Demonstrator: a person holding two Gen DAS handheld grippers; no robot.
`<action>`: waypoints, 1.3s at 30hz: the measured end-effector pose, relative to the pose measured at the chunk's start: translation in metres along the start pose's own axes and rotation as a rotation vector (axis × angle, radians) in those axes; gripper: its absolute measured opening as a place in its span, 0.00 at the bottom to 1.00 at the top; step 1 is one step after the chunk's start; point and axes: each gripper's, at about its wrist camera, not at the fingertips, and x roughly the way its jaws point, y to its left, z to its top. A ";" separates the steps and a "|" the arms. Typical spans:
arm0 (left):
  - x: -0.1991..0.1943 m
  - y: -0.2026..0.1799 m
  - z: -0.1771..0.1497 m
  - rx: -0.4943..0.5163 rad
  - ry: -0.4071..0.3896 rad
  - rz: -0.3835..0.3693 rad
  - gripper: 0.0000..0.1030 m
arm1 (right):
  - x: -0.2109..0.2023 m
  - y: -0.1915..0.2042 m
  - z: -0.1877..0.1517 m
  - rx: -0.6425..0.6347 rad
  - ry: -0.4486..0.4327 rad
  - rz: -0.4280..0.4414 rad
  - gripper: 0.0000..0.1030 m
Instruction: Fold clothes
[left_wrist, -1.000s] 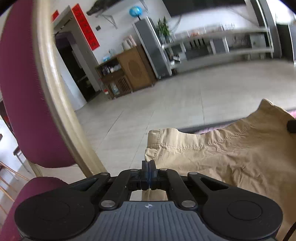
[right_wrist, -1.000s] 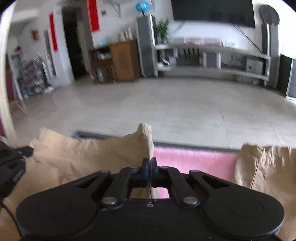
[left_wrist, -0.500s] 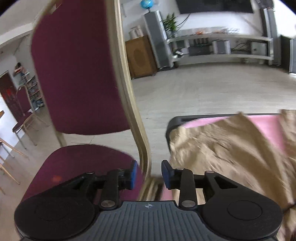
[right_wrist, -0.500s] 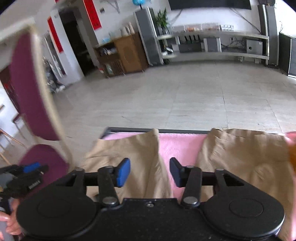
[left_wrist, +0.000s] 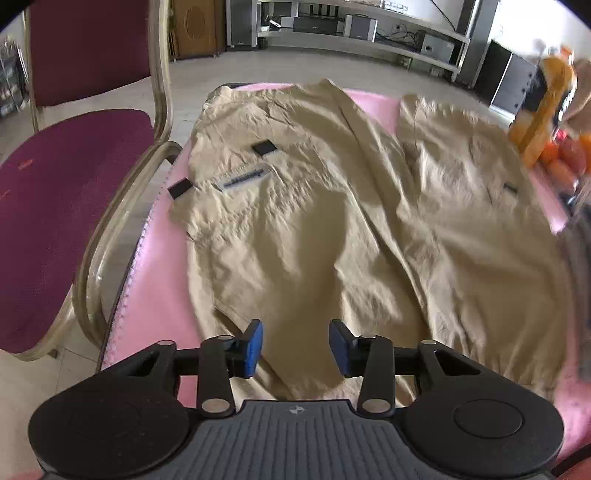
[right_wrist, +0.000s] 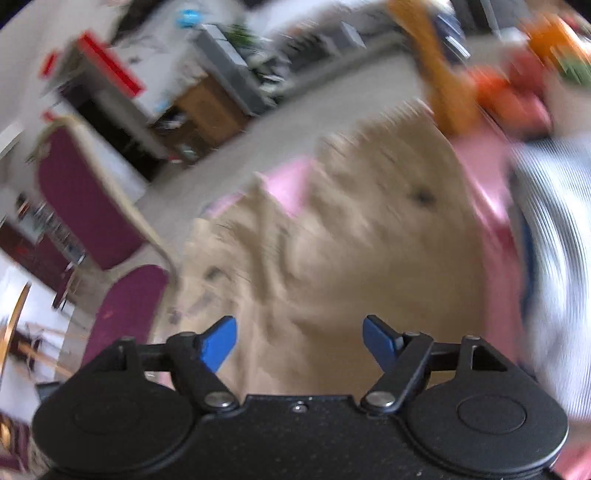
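just changed: a second ago both tongs were pinched shut on the hem ends of the khaki trousers (left_wrist: 332, 206); now both have let go and pulled back toward the waist end, so the garment lies released on the pink tabletop (left_wrist: 155, 295).
left tongs (left_wrist: 295, 345): parted to a narrow gap and easing inward again, nothing between the blue pads, which hang just above the cloth at the near end.
right tongs (right_wrist: 299, 341): standing wider and opening further, empty; the right wrist view is smeared by motion, so fine detail there cannot be told.
trousers: spread flat and lengthwise, two legs side by side with a strip of pink showing between them at the far end; black tabs and a pale label sit on the left leg.
meaning for task: the spreading step looks finished; the fold itself is not yet started, and a fresh grip is likely needed.
left edge: the left leg lies close to the tabletop's left edge, and the maroon chair (left_wrist: 74, 206) stands right against that side, so little room to swing there.
right edge: a striped cloth (right_wrist: 554, 258) and orange packets (left_wrist: 543, 110) crowd the right side.
open room: the far end and the air above the trousers.
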 end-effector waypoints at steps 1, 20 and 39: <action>0.001 -0.006 0.000 0.023 -0.018 0.015 0.29 | 0.008 -0.015 -0.005 0.031 -0.005 -0.023 0.41; 0.015 -0.005 0.003 -0.032 -0.055 0.006 0.37 | 0.049 -0.066 -0.053 0.241 -0.048 -0.357 0.65; -0.010 0.063 -0.022 -0.265 -0.005 0.000 0.51 | 0.035 -0.036 -0.080 -0.030 -0.115 -0.405 0.44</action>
